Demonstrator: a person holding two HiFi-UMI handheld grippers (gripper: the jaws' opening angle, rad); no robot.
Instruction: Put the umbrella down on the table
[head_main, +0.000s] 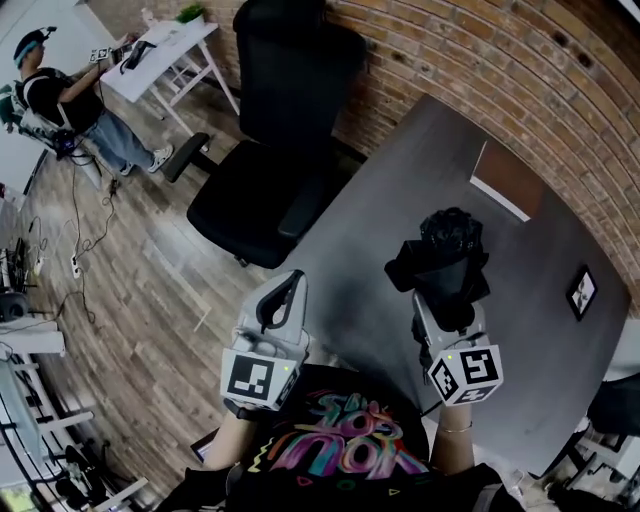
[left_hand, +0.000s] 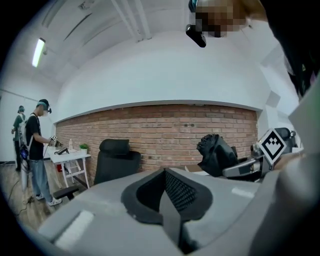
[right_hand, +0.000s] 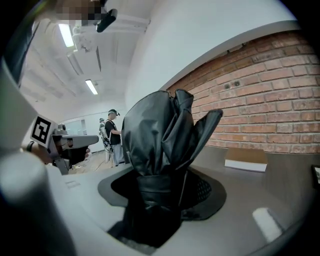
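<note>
Where the grey table (head_main: 380, 220) runs toward the person, their torso cuts off its near edge. The folded black umbrella (head_main: 447, 245) is raised over the table, its lower part hidden inside the right gripper (head_main: 446, 292), whose wide-set jaws clamp it and point slightly downward. The left gripper (head_main: 288, 290) is held alongside, nearly level, with its jaws pressed together on nothing.

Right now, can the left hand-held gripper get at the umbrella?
Probably yes. The umbrella, clamped in the right hand-held gripper, sticks out over the table with open space between it and the left hand-held gripper. Those jaws are together and empty, so they would have to open first.
</note>
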